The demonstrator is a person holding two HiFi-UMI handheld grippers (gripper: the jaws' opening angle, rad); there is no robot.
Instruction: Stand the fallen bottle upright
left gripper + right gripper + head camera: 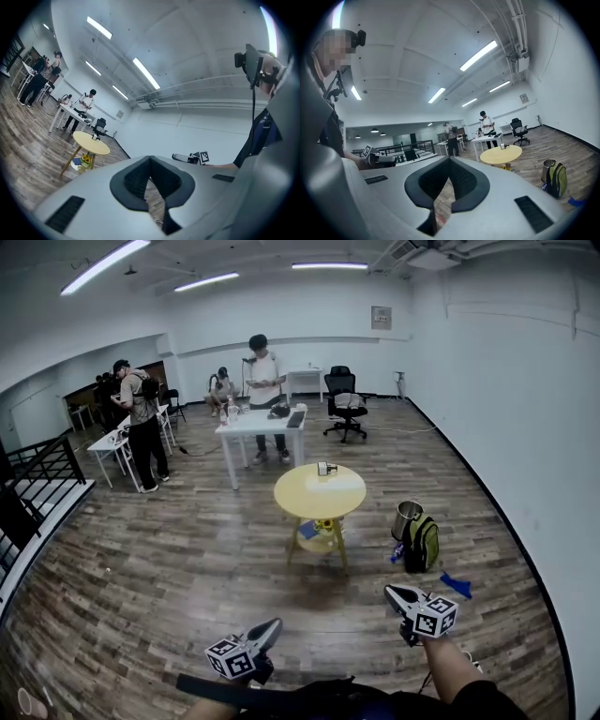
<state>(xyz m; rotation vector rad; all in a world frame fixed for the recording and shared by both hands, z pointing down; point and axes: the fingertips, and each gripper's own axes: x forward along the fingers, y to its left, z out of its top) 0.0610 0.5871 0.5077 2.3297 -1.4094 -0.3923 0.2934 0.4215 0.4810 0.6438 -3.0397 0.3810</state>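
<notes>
A round yellow table (319, 493) stands a few steps ahead on the wooden floor. On its far side sits a small pale and dark object (325, 468), too small to tell whether it is the bottle or how it lies. My left gripper (272, 624) and right gripper (392, 592) are held low in front of me, pointing level toward the table and far short of it. Both are shut with nothing between the jaws. The left gripper view shows the left gripper (150, 158) with the table (91, 142) far off. The right gripper (450, 159) faces the table (501, 154) too.
A green backpack (422, 542) and a metal bin (406, 518) stand right of the table, with a blue scrap (457, 584) on the floor nearer me. Sunflowers (323, 524) sit on the table's lower shelf. Behind are a white desk (261, 423), people (265, 381), an office chair (343, 399) and a railing (42, 474).
</notes>
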